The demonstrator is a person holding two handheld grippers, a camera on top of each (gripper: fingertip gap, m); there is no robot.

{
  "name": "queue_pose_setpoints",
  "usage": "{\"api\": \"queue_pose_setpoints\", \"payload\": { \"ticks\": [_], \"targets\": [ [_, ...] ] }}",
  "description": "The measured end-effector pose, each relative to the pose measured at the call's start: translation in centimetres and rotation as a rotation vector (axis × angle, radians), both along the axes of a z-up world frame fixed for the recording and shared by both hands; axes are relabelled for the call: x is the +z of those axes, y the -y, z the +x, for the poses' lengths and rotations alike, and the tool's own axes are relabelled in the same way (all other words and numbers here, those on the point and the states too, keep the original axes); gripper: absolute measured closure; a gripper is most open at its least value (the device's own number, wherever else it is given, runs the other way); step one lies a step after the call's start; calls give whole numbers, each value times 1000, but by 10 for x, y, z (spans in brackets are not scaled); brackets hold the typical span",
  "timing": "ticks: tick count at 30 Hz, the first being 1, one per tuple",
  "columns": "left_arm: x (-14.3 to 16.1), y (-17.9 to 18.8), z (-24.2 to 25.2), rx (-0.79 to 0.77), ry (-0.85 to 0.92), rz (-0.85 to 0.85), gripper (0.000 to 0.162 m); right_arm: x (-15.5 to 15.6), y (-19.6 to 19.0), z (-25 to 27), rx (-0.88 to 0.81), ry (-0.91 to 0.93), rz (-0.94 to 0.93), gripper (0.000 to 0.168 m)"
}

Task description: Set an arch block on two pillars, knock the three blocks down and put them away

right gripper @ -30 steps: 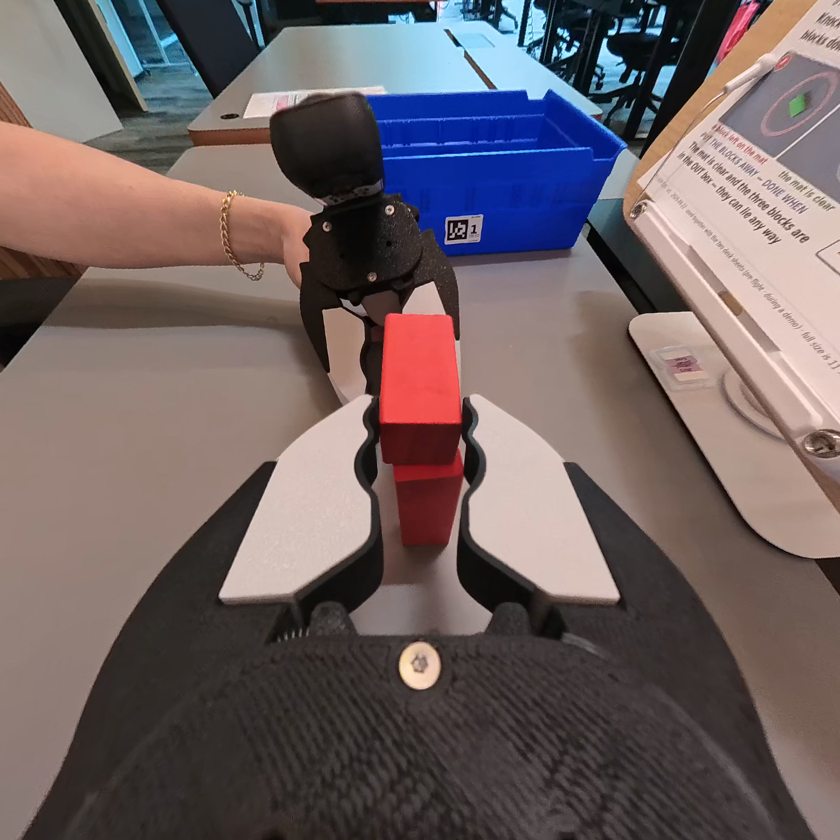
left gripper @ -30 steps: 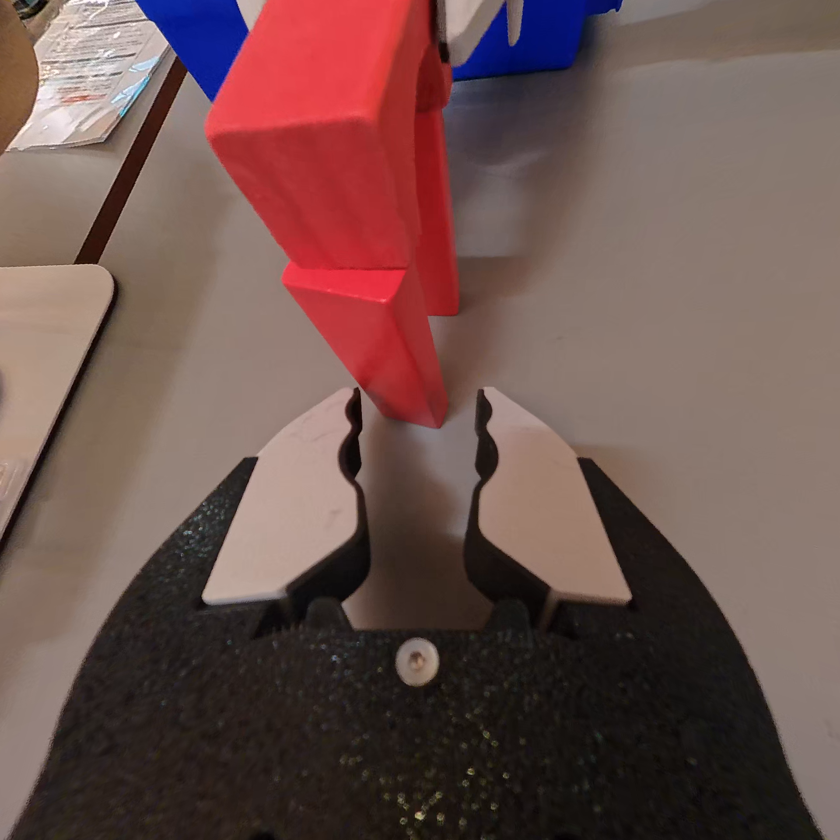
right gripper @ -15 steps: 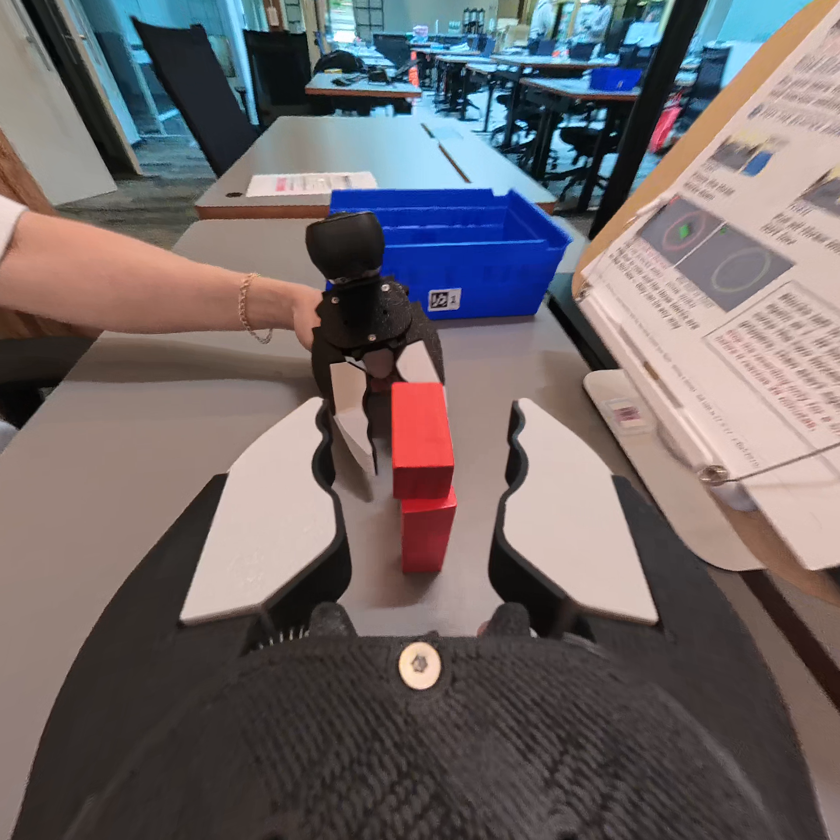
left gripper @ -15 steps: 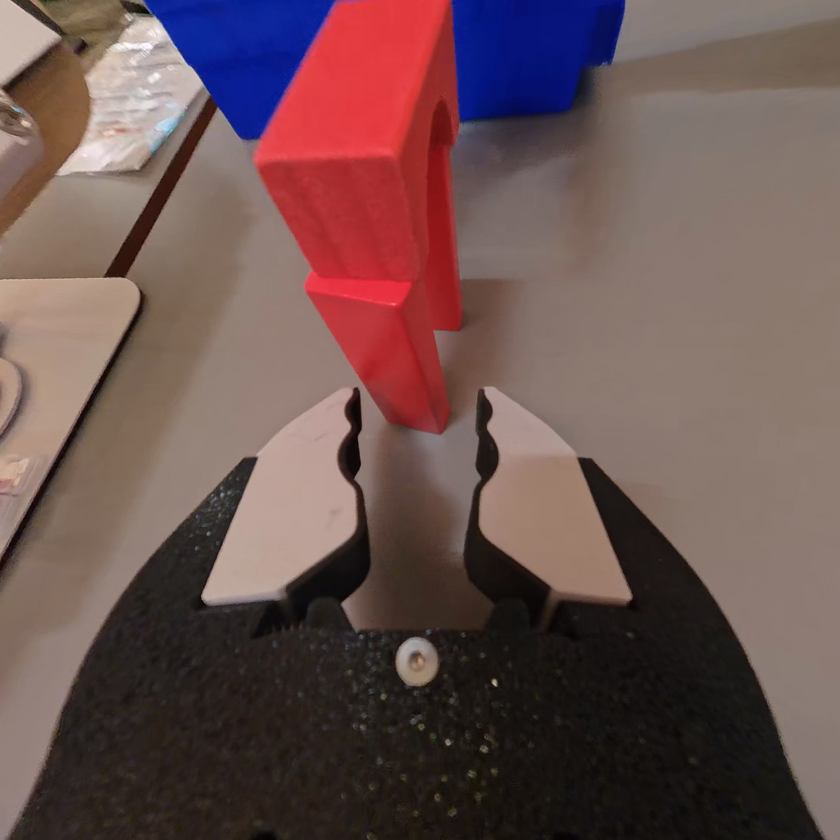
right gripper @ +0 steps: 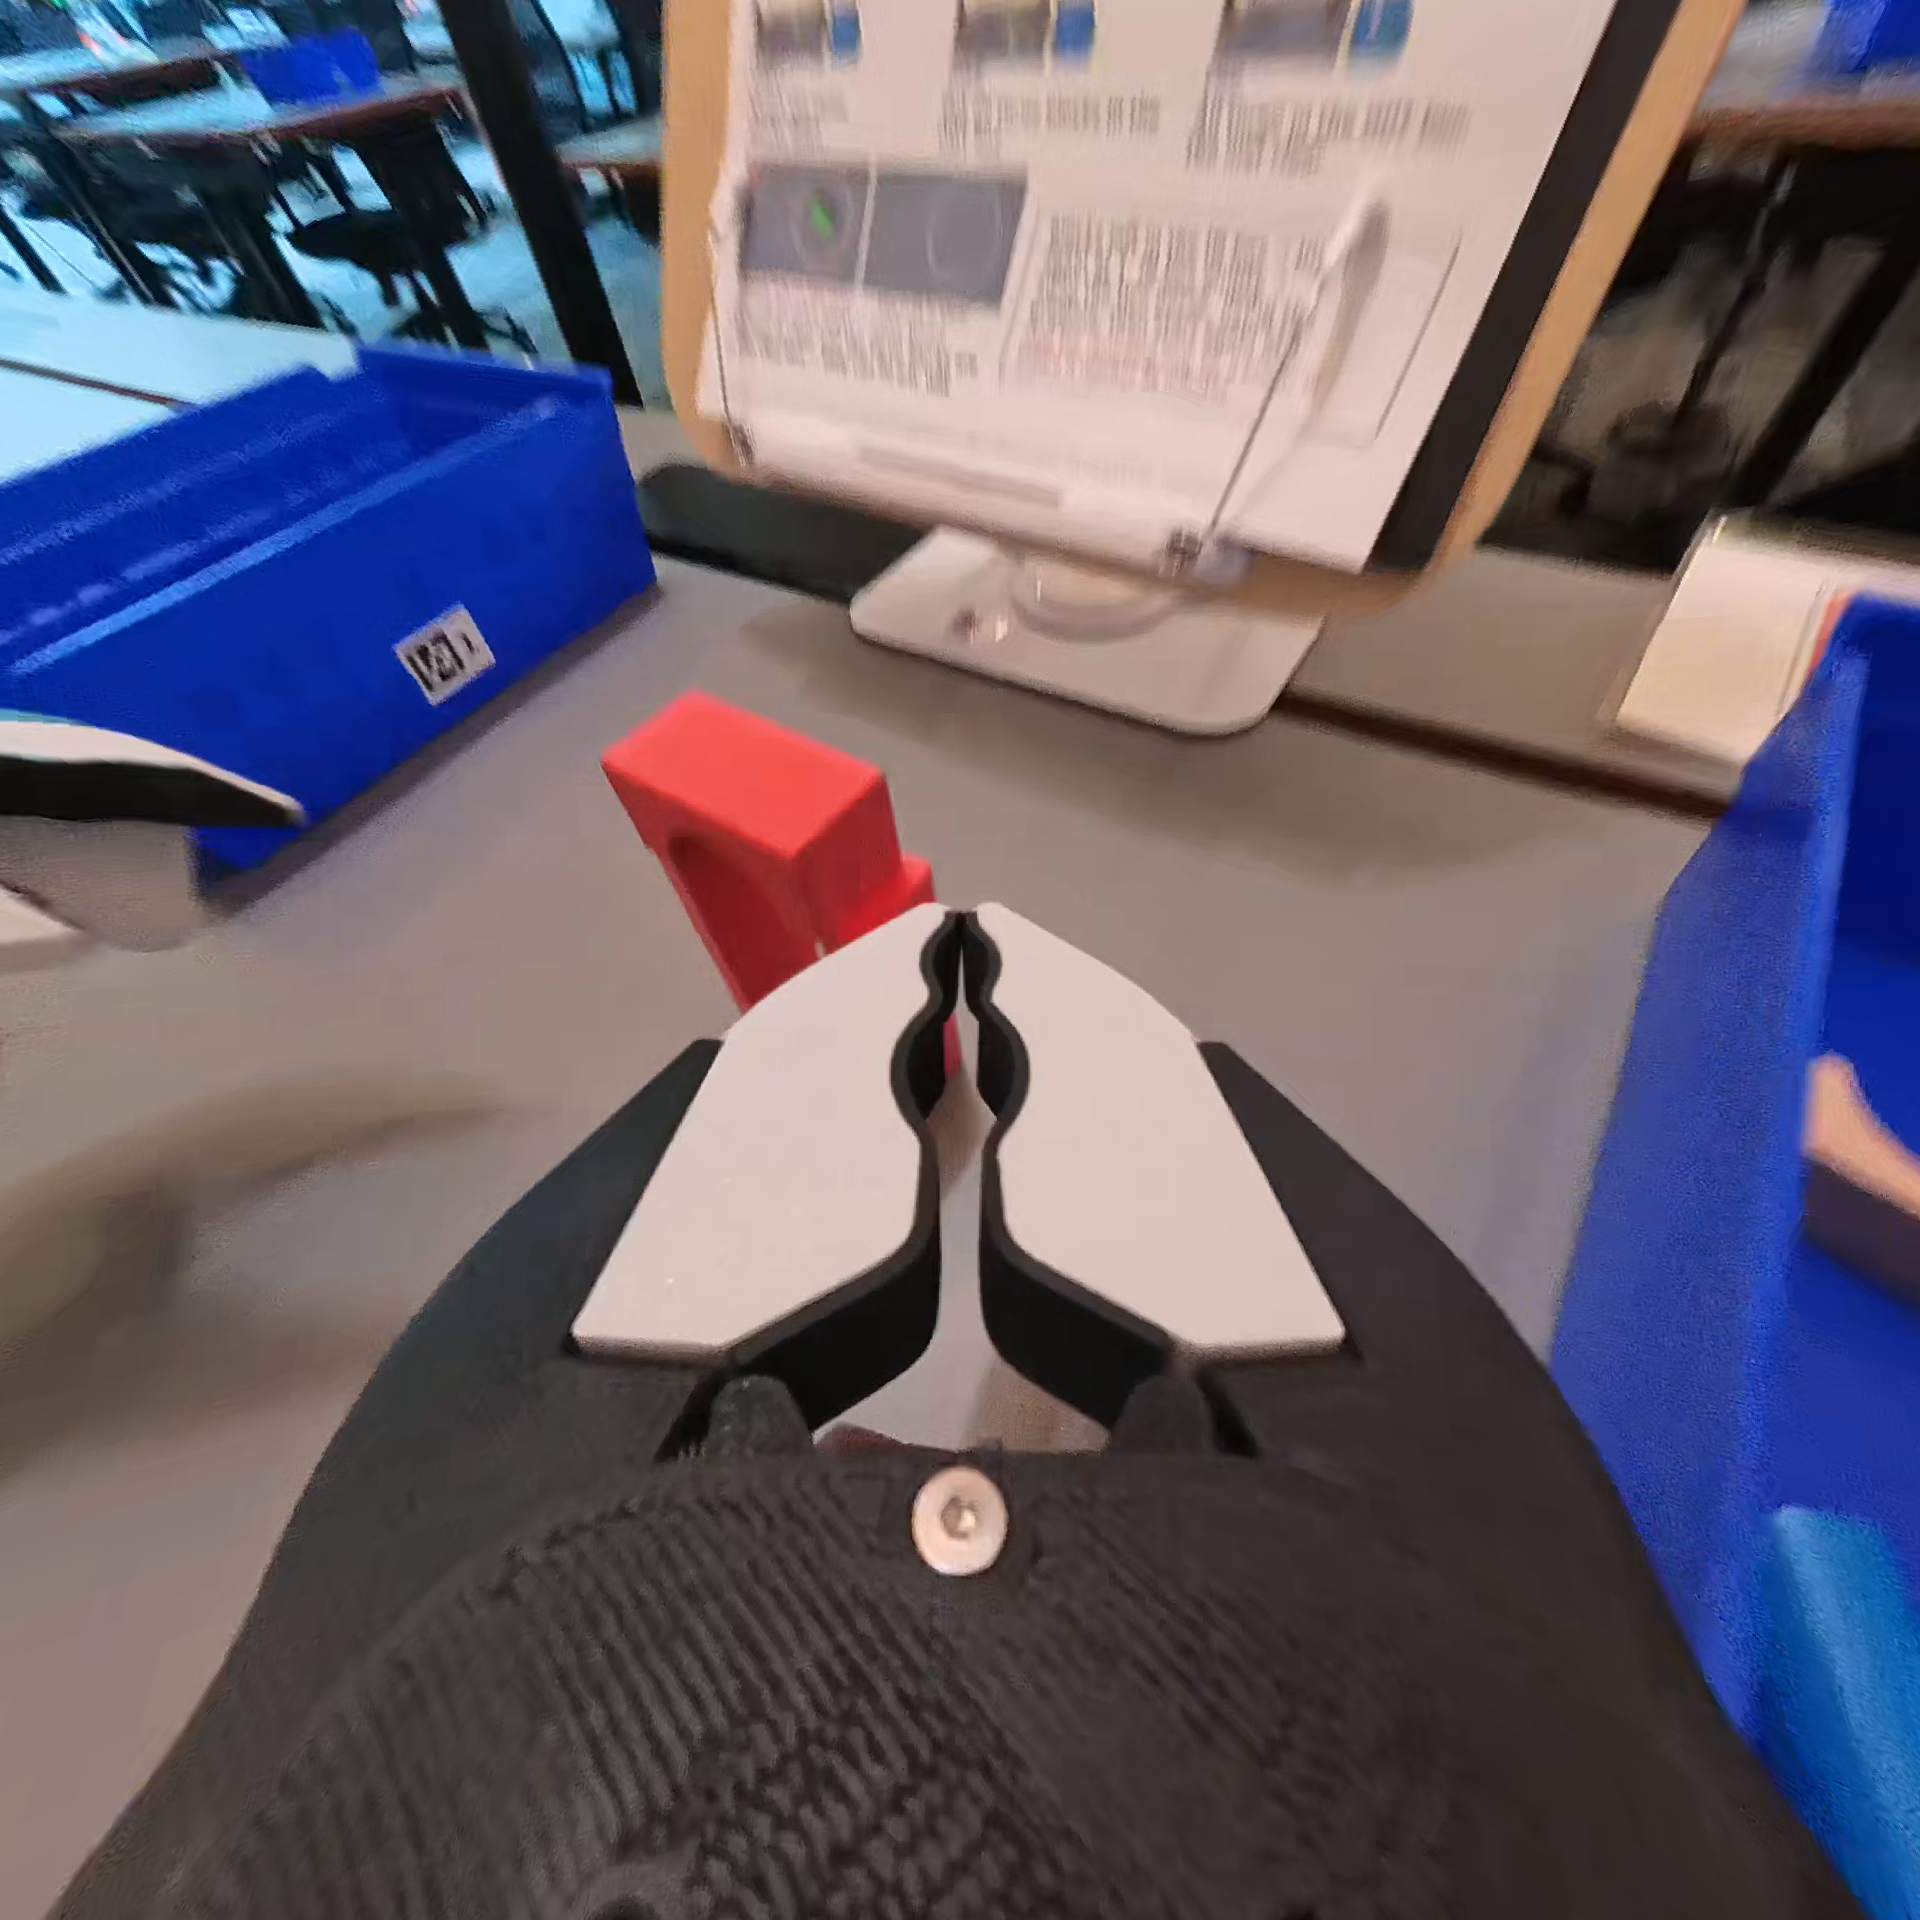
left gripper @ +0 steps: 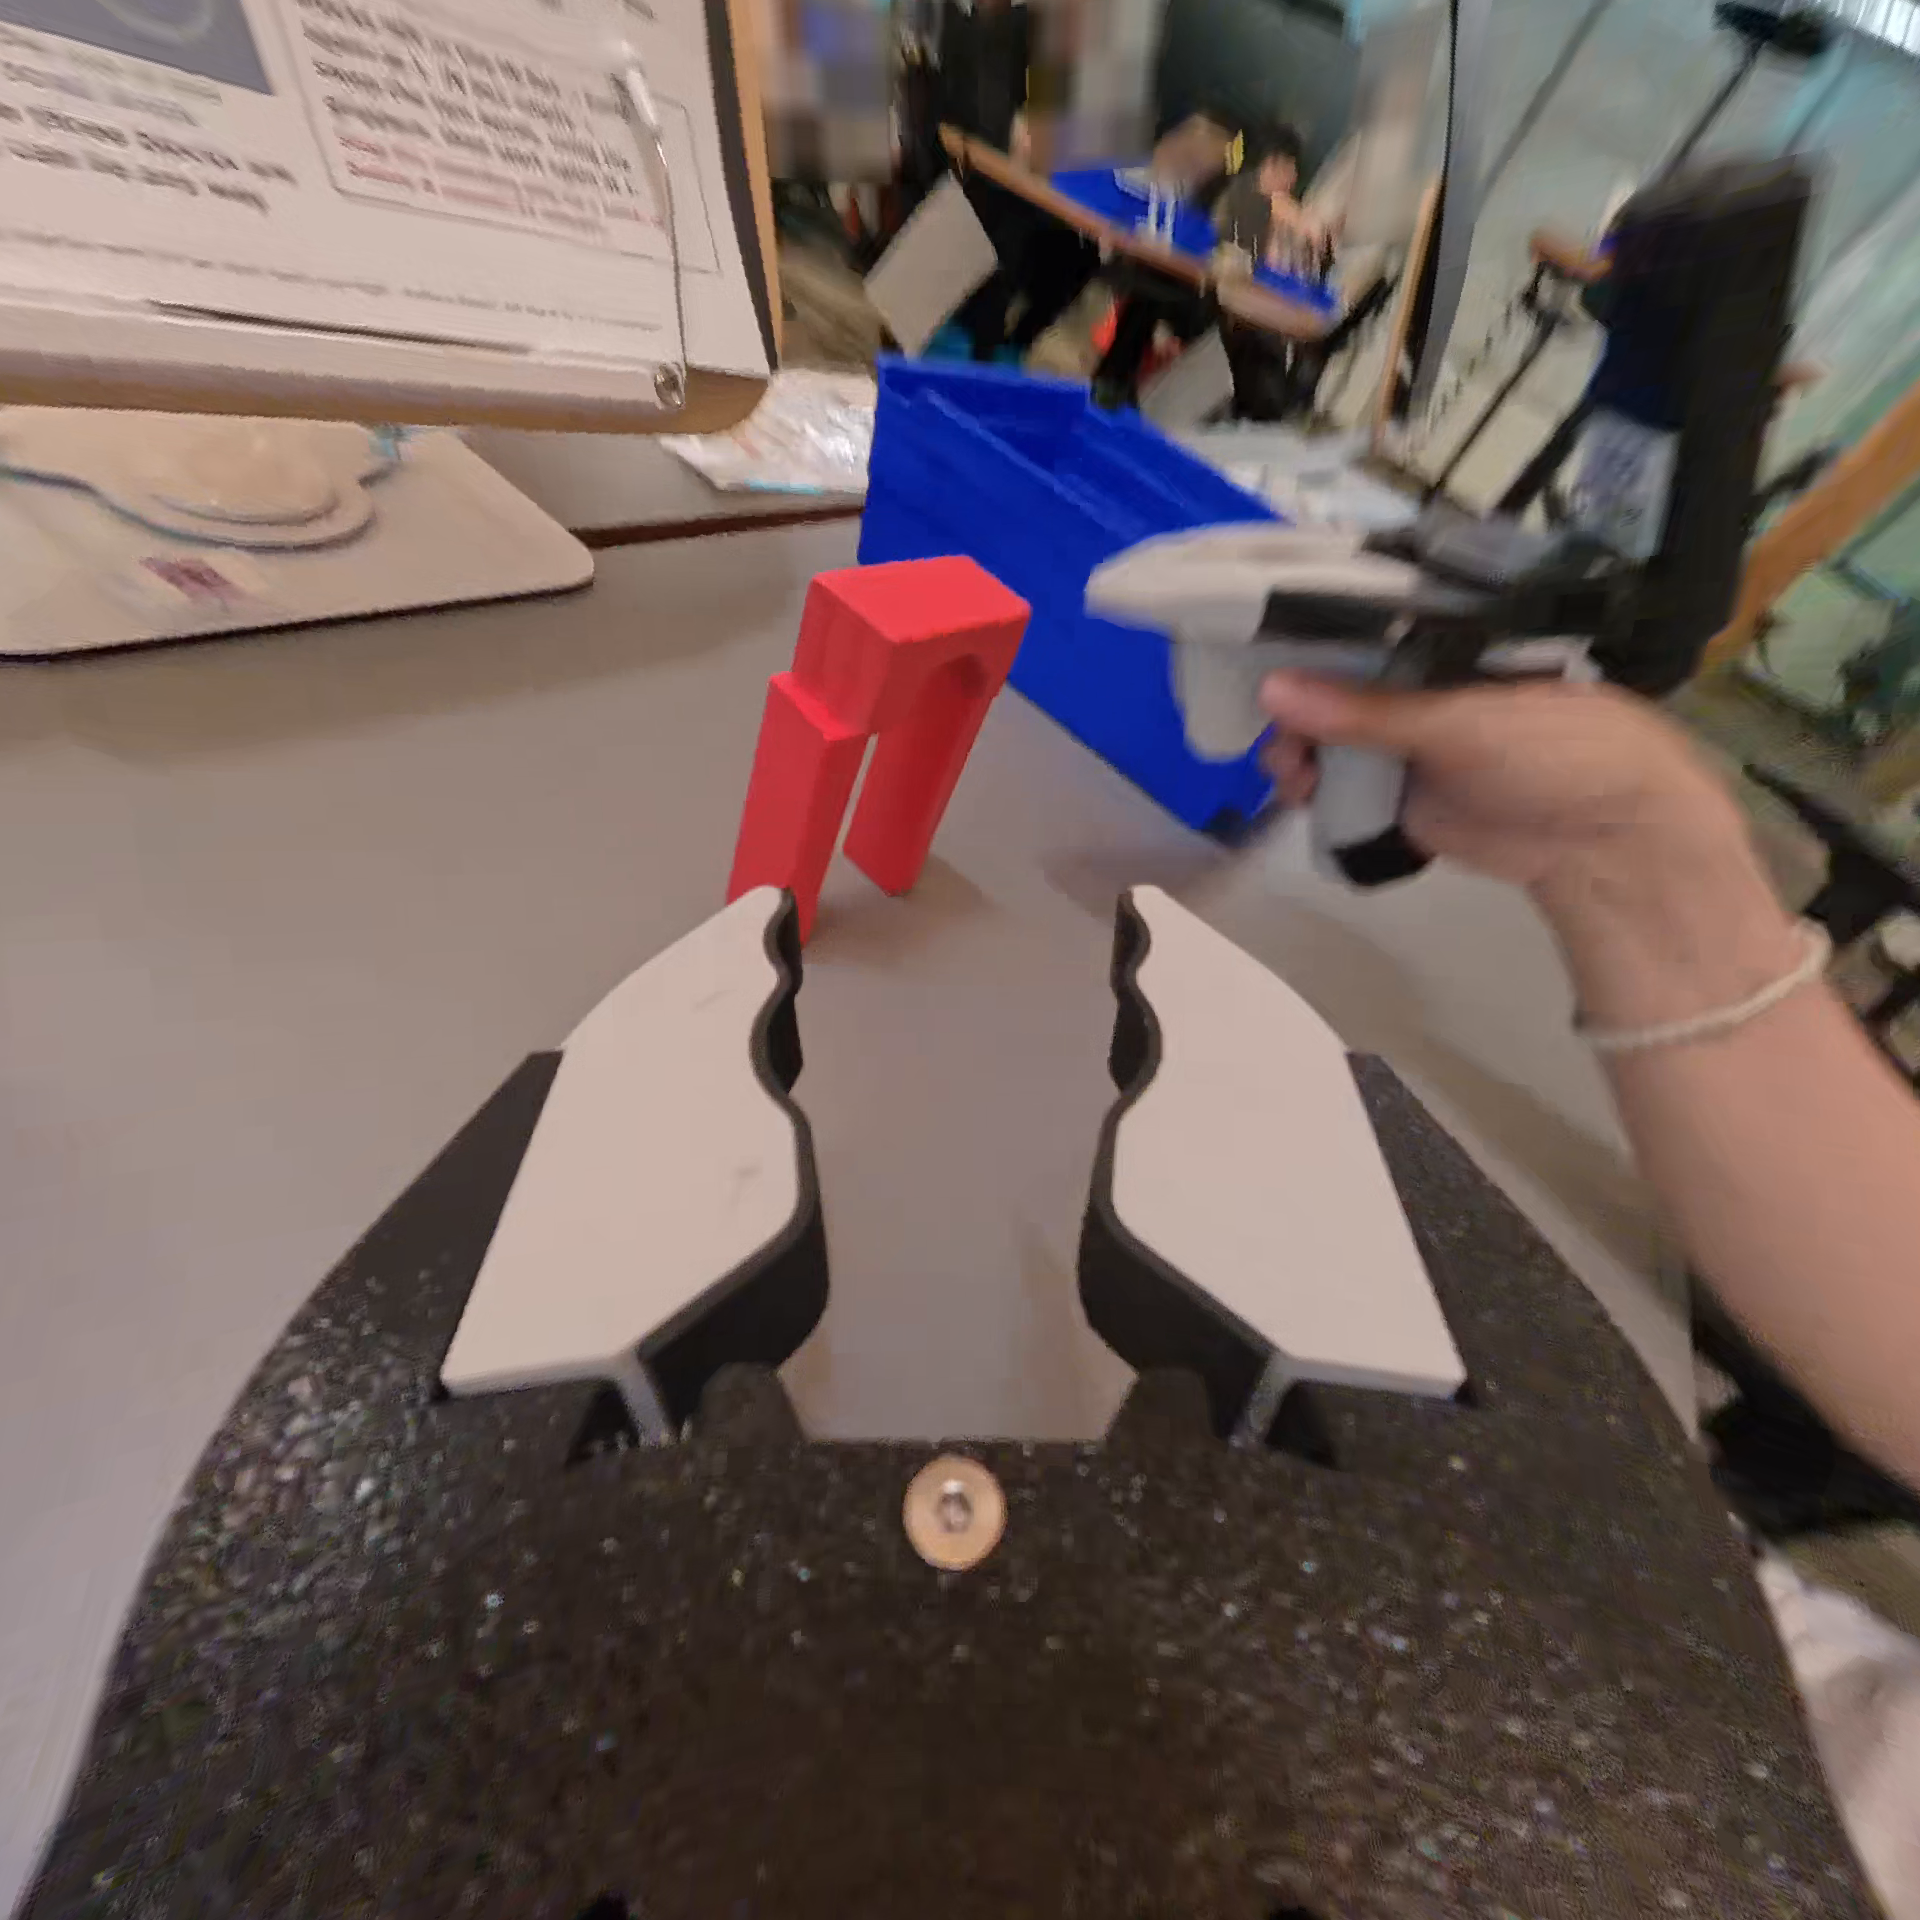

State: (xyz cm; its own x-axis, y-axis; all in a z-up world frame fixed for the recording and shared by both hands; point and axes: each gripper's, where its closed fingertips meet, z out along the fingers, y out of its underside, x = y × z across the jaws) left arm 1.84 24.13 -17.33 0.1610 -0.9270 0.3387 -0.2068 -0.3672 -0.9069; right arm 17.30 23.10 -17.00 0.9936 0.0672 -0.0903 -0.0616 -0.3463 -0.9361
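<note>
A red block with a round cutout rests on upright red pieces on the grey table. My left gripper is open and empty, with its left fingertip just in front of the near upright. My right gripper is shut and empty, close in front of the red stack, which its fingers partly hide. In the left wrist view a hand holds the right gripper to the right of the stack, blurred. The left gripper's fingers show at the left edge of the right wrist view.
A blue bin stands behind the stack and also shows in the right wrist view. A second blue bin is at the right. A clipboard with printed sheets stands on a white base beyond the table edge. My right fingertips sit around 15 cm from my left ones. From either gripper's tips it is about 9 cm to the red block.
My right gripper let go of the top red block, opened, drew back and is now shut. Both views have swung round. My left gripper stayed open and backed off a little.
</note>
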Motion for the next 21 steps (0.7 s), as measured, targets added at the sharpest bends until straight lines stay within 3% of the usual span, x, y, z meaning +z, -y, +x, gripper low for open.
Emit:
{"api": "queue_pose_setpoints", "payload": {
  "ticks": [4,7,13,21],
  "targets": [
    [1,20,-19,100,84,-24,112,-29,0,-1,-108,-5,-77,168],
    [-21,30,-32,127,-23,17,109,-36,-5,13,-243,-10,-57,168],
    [-43,43,-53,153,-201,151,99,-72,-15,19,-296,-25,-176,168],
    [-32,46,-85,206,-240,237,99,-63,-33,38,-387,52,-221,168]
  ]
}}
